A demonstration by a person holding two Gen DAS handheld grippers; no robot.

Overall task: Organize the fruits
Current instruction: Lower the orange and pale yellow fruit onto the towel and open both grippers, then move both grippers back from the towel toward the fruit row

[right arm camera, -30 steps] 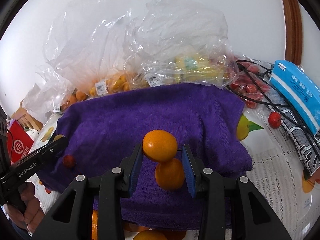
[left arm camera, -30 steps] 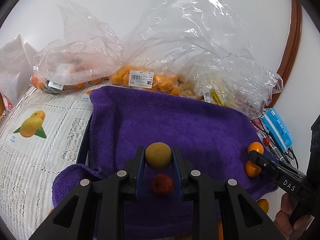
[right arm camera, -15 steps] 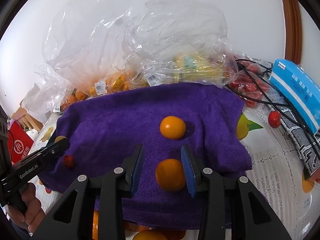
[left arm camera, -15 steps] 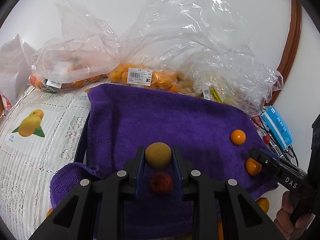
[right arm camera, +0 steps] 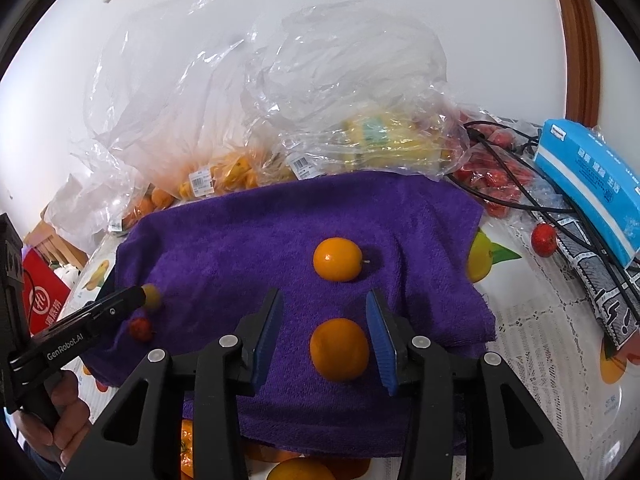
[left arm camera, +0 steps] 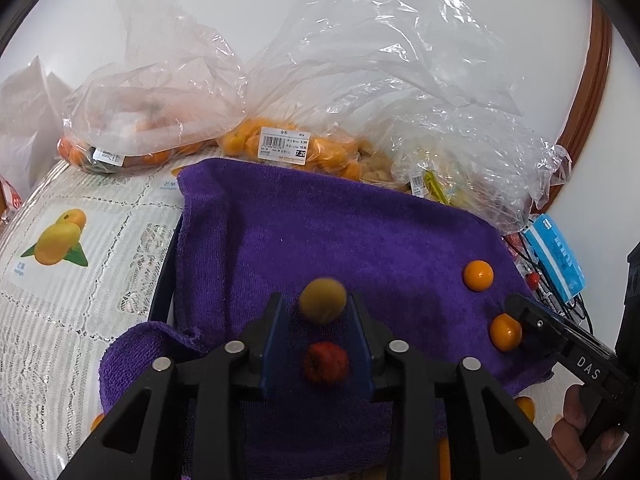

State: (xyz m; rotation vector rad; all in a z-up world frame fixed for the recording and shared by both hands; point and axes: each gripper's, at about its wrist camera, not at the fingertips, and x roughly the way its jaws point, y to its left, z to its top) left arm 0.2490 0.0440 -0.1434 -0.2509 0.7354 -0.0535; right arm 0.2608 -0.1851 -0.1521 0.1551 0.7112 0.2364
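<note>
Releasing is the step in hand: both grippers have just been opening their fingers over the purple towel [left arm camera: 360, 240] that covers the middle of the worktop [left arm camera: 80, 280].

The left gripper [left arm camera: 318, 320] holds its fingers narrowly parted around a blurred yellow-brown fruit [left arm camera: 323, 300]; the pads no longer appear to press it. A small red fruit [left arm camera: 325, 361] lies on the towel just below.

The right gripper [right arm camera: 325, 326] stands narrowly open and empty, with one orange [right arm camera: 339, 349] on the towel between its fingers and a second orange [right arm camera: 337, 259] just beyond.

For a clean release, part the fingers fully before lifting. Withdraw straight back, away from the bagged fruit [left arm camera: 280, 148] along the worktop's far edge, so neither round fruit is nudged into rolling.
</note>
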